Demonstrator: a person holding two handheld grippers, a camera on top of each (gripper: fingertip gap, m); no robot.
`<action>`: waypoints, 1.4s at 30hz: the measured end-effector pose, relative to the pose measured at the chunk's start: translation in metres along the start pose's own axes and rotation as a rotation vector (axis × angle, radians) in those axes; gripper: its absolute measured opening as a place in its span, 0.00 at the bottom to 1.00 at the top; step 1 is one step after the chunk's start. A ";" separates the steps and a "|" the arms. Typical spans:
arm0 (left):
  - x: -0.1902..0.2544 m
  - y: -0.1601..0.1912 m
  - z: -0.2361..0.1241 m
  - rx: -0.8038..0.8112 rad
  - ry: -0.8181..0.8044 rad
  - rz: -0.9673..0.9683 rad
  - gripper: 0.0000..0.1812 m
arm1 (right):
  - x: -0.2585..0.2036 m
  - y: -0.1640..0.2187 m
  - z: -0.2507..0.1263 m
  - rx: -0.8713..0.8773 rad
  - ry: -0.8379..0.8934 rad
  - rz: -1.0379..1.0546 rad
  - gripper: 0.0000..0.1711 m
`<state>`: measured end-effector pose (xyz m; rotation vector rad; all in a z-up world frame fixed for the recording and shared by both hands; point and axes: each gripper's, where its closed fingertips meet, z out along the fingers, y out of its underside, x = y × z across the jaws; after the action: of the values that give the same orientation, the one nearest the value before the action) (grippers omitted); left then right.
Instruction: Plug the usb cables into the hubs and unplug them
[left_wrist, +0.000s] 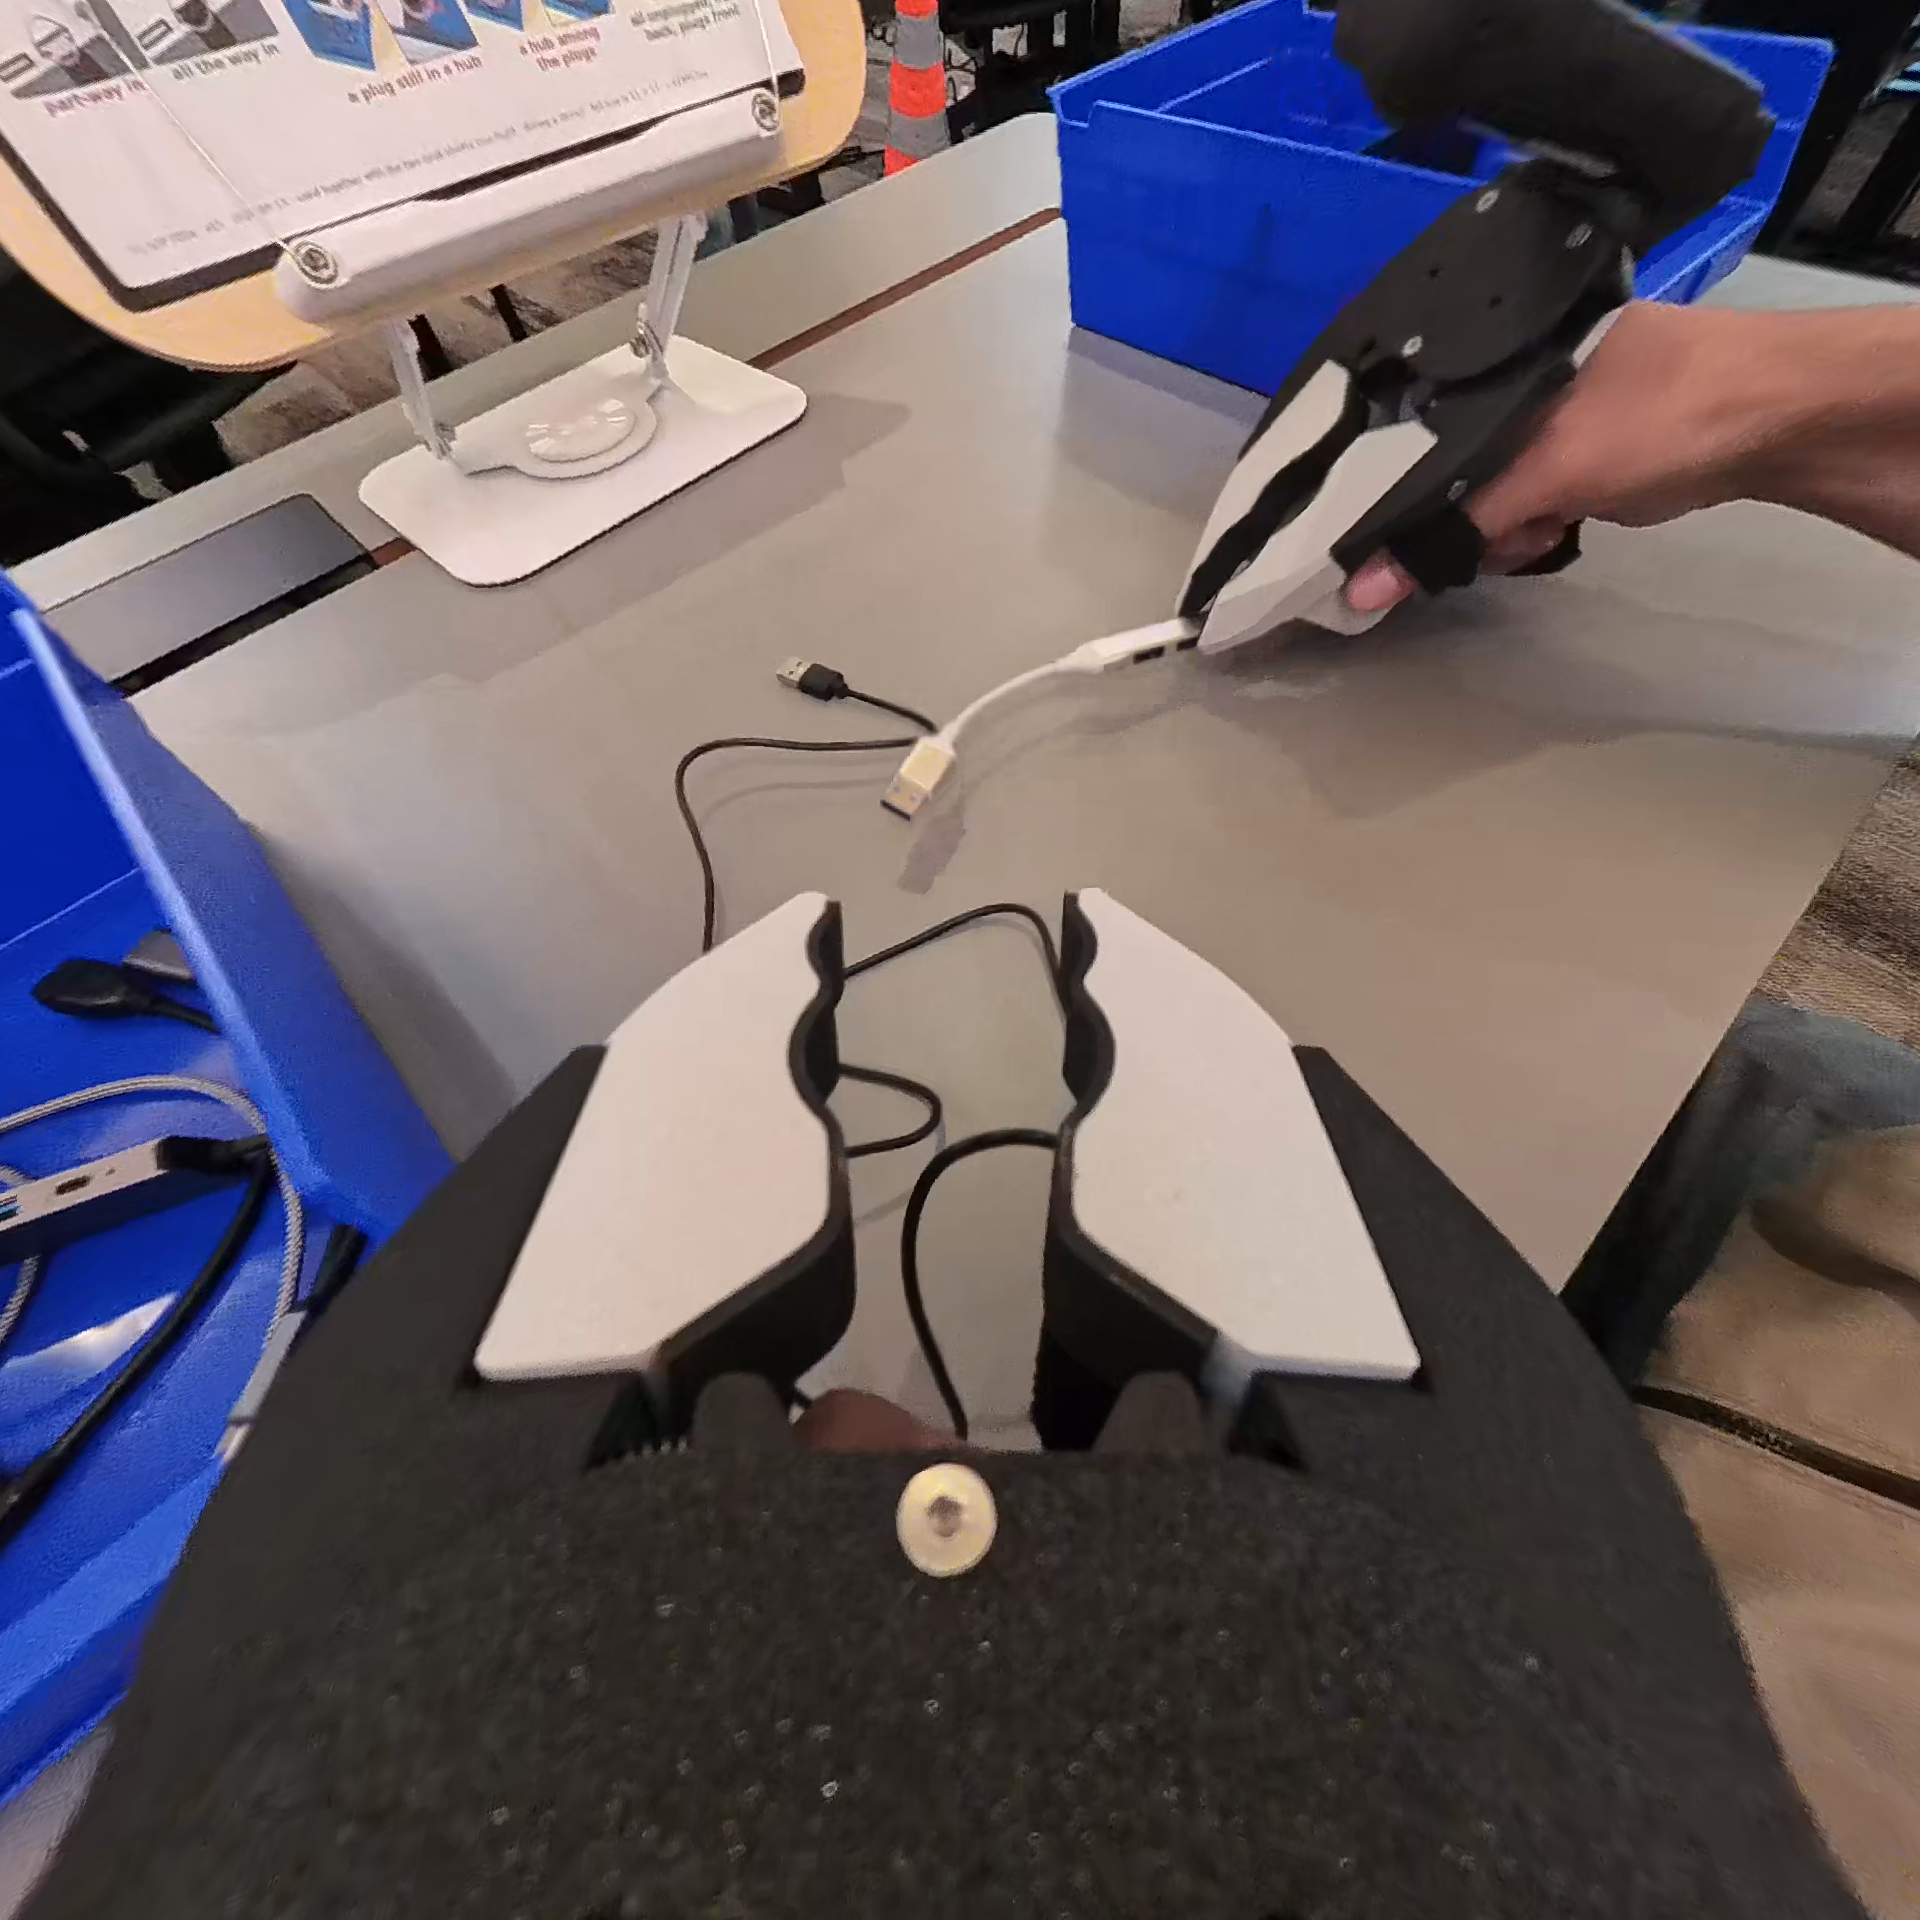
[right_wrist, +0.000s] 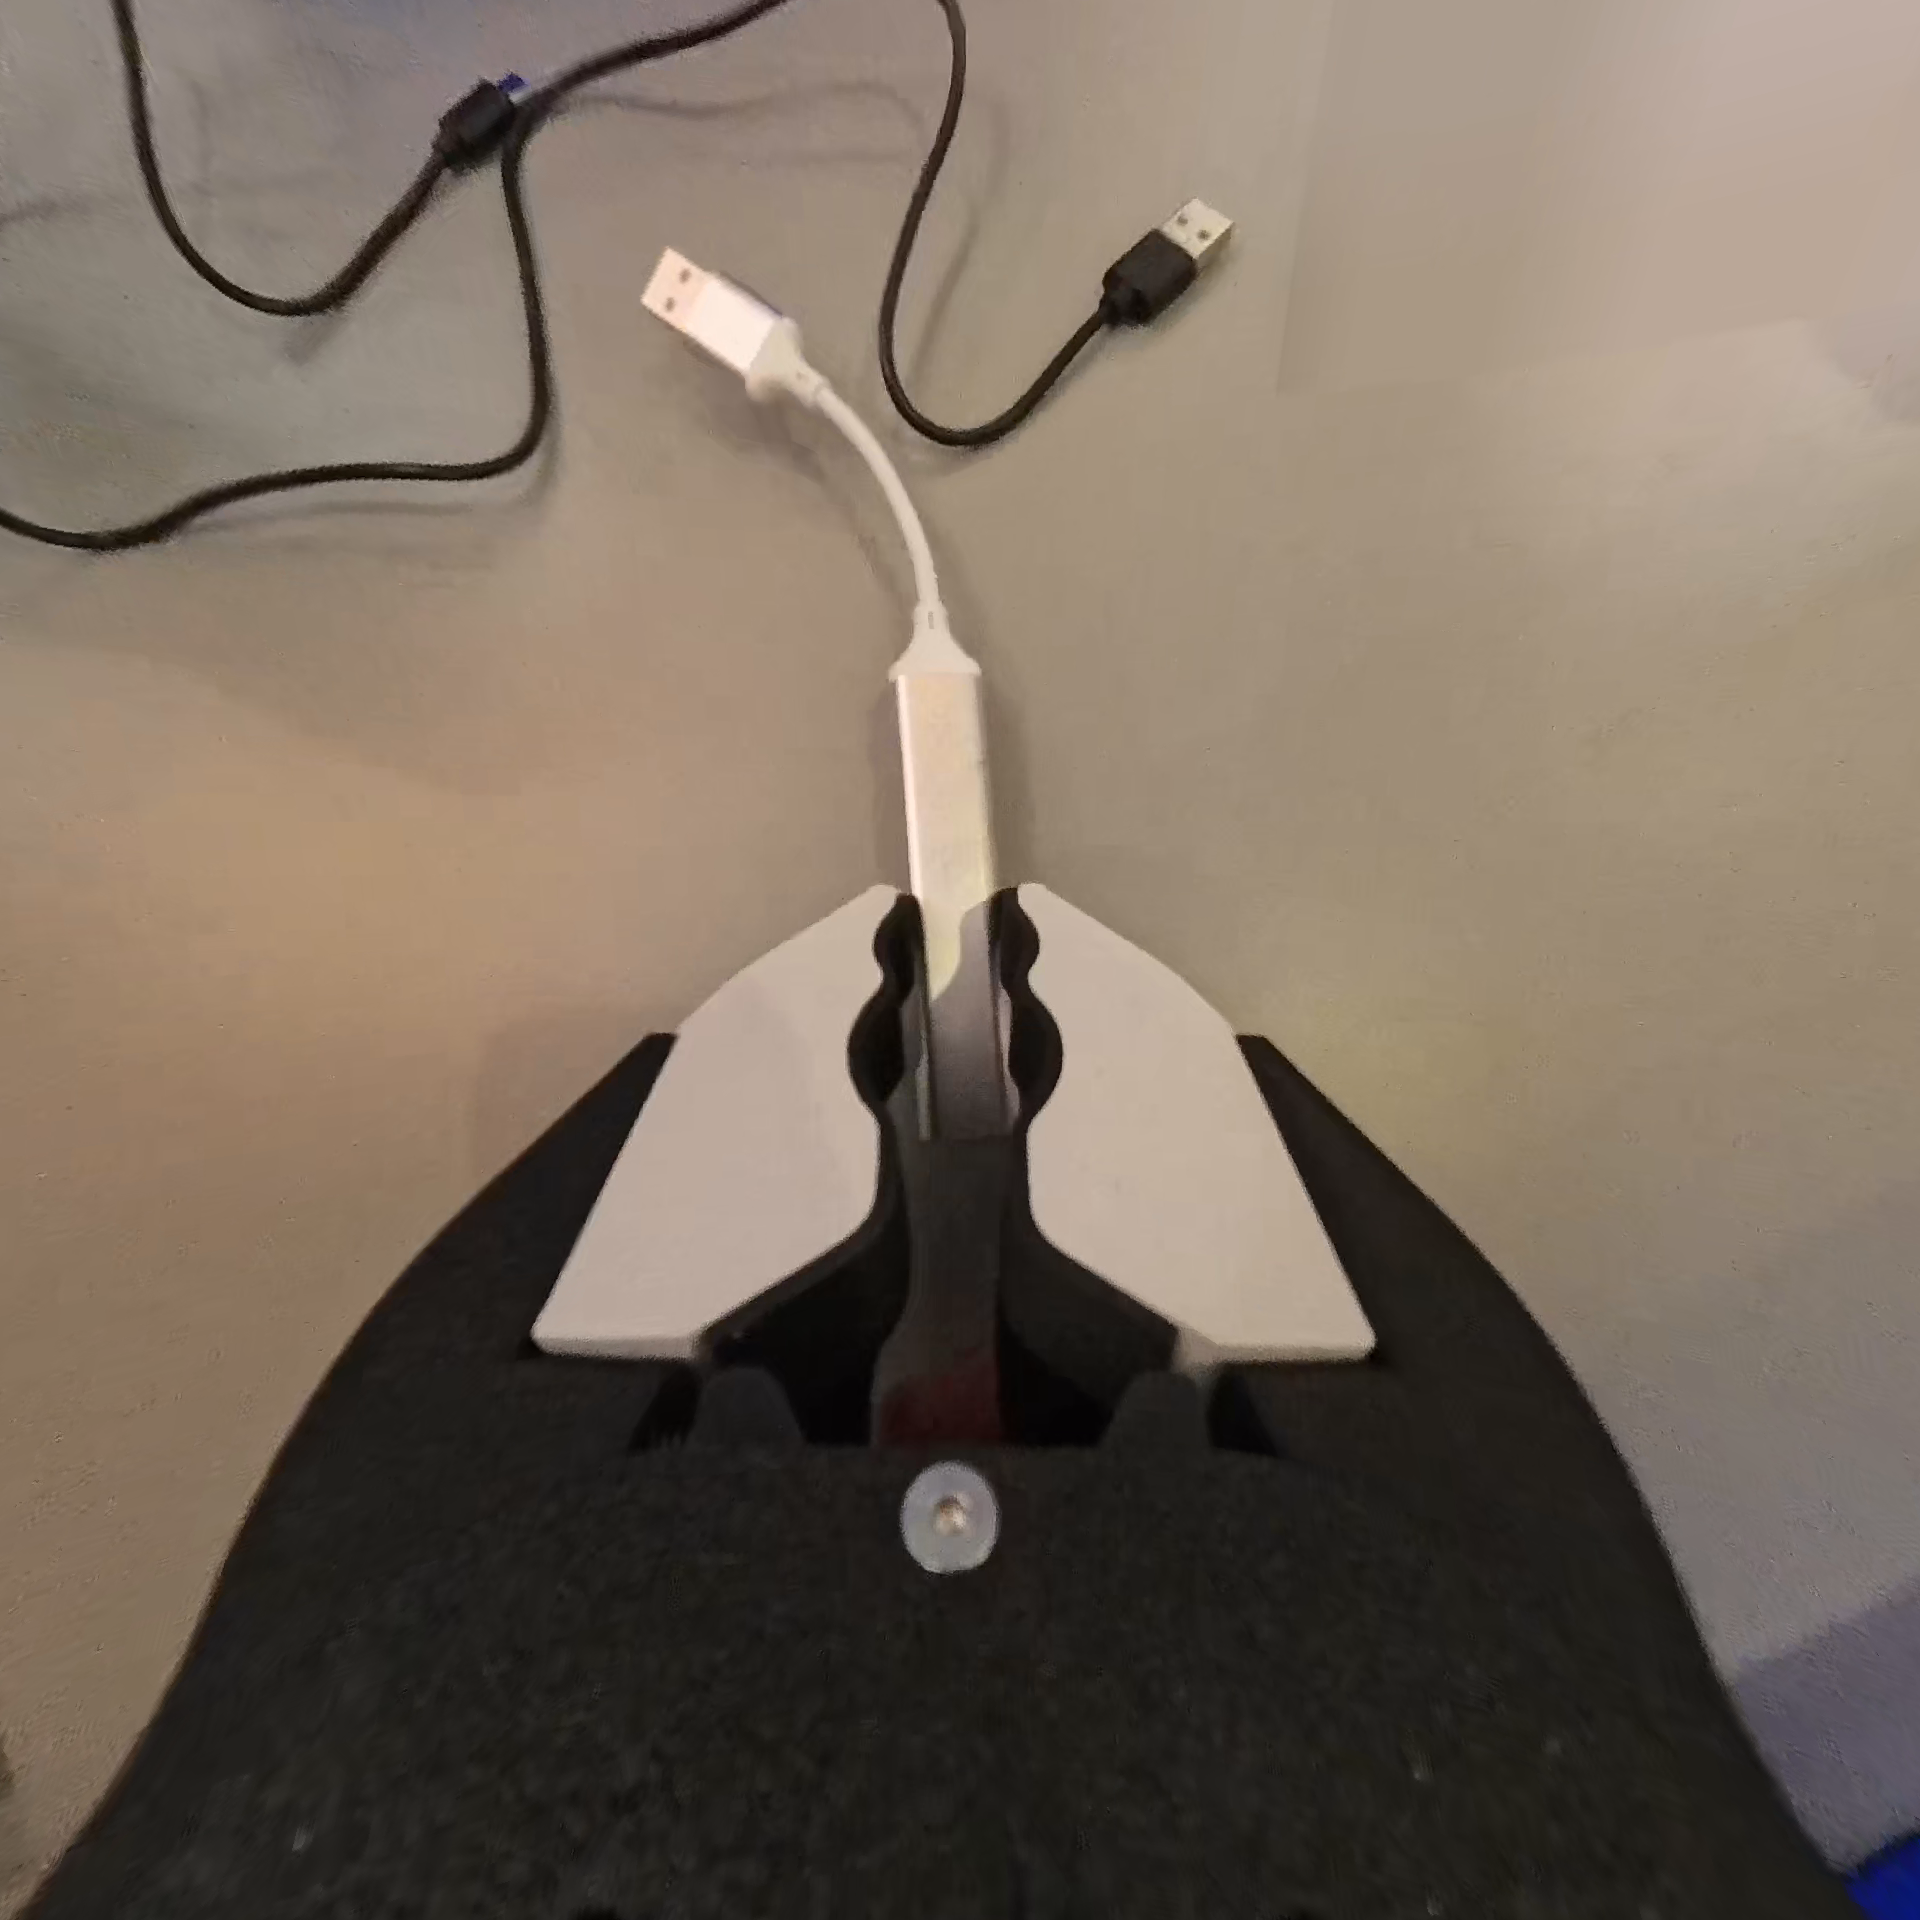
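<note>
My right gripper (right_wrist: 956, 902) is shut on the rear end of a slim white USB hub (right_wrist: 943, 774), which points away over the grey table; its short white lead ends in a silver plug (right_wrist: 698, 301). The same hub (left_wrist: 1138, 644) and right gripper (left_wrist: 1197, 623) show at upper right in the left wrist view. A black USB cable (left_wrist: 707, 821) lies loose on the table, its plug (left_wrist: 810, 677) unplugged beside the hub's lead; that plug also shows in the right wrist view (right_wrist: 1169, 265). My left gripper (left_wrist: 948, 914) is open and empty, hovering over the cable's loops.
A blue bin (left_wrist: 135, 1039) at left holds another hub and cables. A second blue bin (left_wrist: 1226, 239) stands at the back right. A white stand (left_wrist: 582, 468) carrying an instruction sheet stands at the back. The table edge (left_wrist: 1766, 956) runs along the right. Some 25 centimeters of space lies between my two pairs of fingers.
</note>
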<state>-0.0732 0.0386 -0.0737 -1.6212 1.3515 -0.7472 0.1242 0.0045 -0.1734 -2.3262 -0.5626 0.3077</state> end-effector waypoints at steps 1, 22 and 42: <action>0.001 0.000 0.003 -0.001 0.012 0.002 0.22 | -0.003 -0.003 -0.005 0.028 -0.015 0.014 0.09; 0.005 -0.065 0.069 0.181 0.236 -0.454 0.11 | -0.079 -0.115 -0.028 0.375 -0.192 -0.041 0.09; -0.009 -0.093 0.041 0.386 0.331 -0.684 0.03 | -0.089 -0.137 -0.029 0.473 -0.193 -0.068 0.20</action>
<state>0.0012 0.0600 -0.0077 -1.6821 0.7633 -1.6313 0.0150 0.0342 -0.0527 -1.8290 -0.5881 0.5710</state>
